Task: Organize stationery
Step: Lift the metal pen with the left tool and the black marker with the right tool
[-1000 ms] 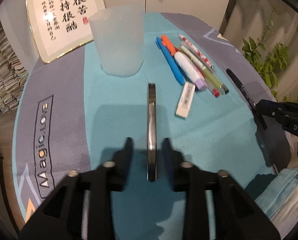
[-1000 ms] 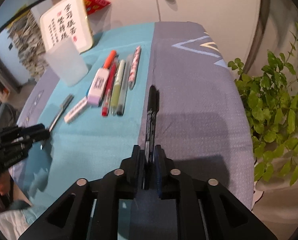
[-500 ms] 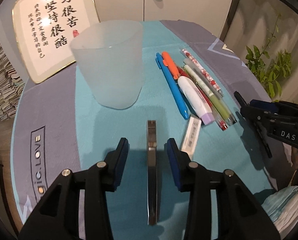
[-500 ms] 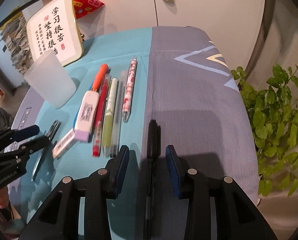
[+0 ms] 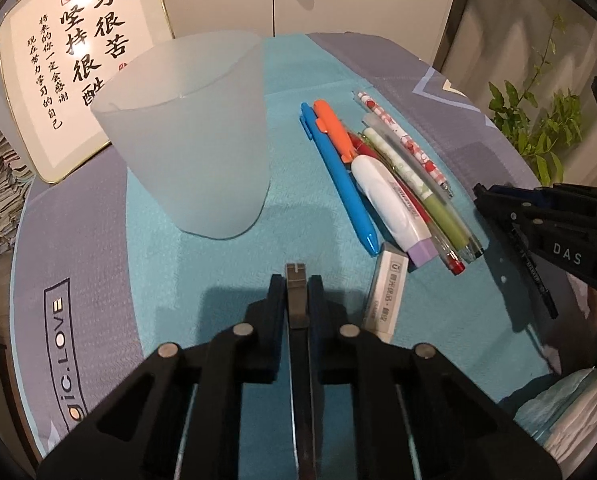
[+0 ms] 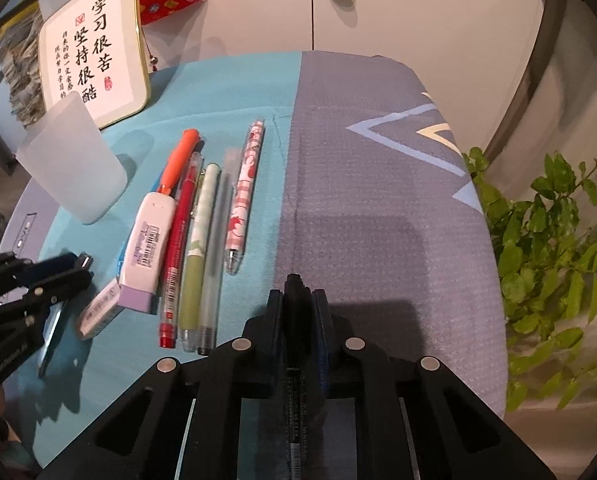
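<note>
The middle of the tabletop [image 6: 378, 184] is blocked by a row of pens [image 6: 202, 232] with an eraser [image 5: 386, 296] at its near end. A cup [image 5: 194, 140] stands upright towards the far left edge, with a framed sign [image 5: 70, 76] propped just behind it. A bare passage is left between cup and pens. The grey strip along the right edge is unoccupied; a plant [image 6: 550, 248] is seen beyond that edge.

Both tongs have just closed: left [image 5: 297, 298] on the metal clip [image 5: 296, 280], right [image 6: 298, 308] on the black pen [image 6: 296, 292].
</note>
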